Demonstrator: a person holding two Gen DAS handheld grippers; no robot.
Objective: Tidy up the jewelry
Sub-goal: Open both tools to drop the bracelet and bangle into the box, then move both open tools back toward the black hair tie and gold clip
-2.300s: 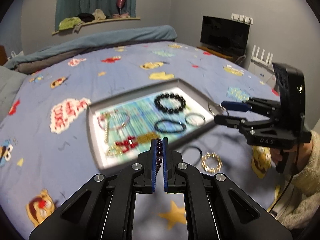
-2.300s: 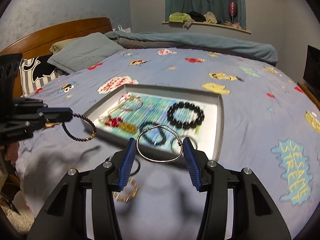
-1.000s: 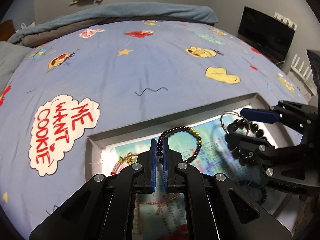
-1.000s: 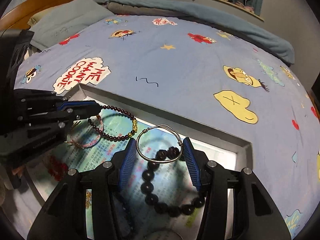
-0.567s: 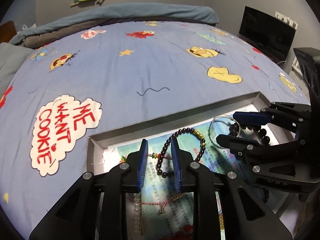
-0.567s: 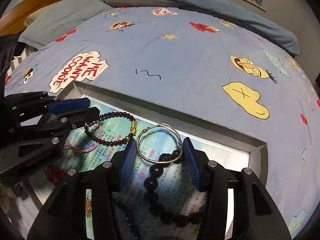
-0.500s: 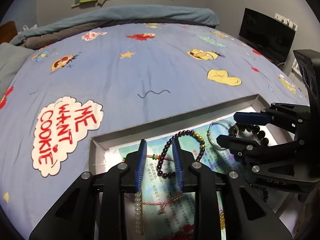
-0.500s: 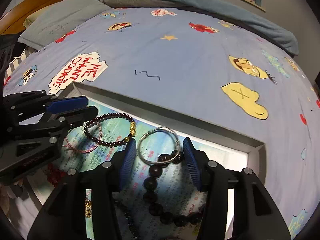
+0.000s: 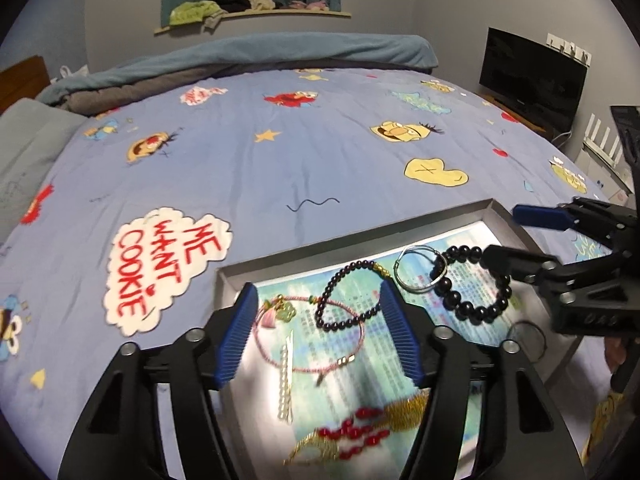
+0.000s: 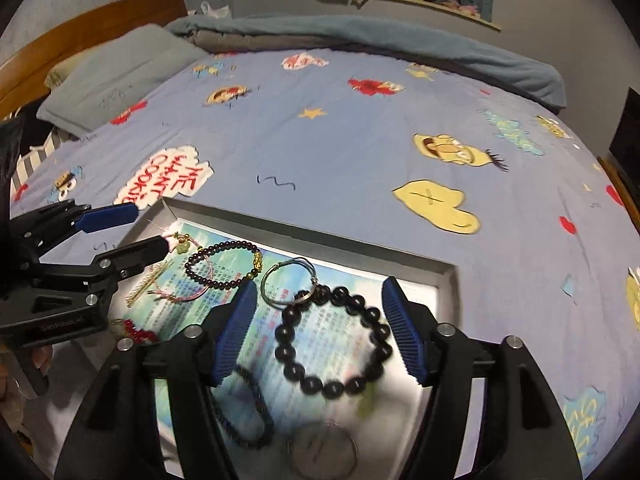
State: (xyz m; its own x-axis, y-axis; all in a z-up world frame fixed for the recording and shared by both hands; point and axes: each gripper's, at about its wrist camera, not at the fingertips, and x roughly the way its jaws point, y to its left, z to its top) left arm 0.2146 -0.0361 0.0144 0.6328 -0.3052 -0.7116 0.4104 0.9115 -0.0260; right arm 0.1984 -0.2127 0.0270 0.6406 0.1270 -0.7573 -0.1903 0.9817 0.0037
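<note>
Both hand-held grippers empty, jaws just opened wide, nothing between pads: left hand-held gripper (image 9: 316, 336) and right hand-held gripper (image 10: 316, 328) hovering over tray (image 9: 360, 238) on bed (image 9: 280, 168)

Dark purple bead bracelet (image 9: 346, 300) lying flat in tray, overlapping pink cord bracelet (image 9: 308, 344) at its 7 o'clock. Silver bangle (image 10: 290, 282) flat too, 3 o'clock of purple one, its rim overlapping black bead bracelet (image 10: 334, 344) at 5 o'clock

Handling guess: bead strands light, floppy, likely elastic – pinch across two or three beads, expect sag and swing. Bangle thin, stiff, slick metal – likely to skate off pads; grip across wire near clasp, squarely. Overlaps likely to snag, lift slowly

Blurred ring-like pieces near tray's 6 o'clock edge, type unclear
</note>
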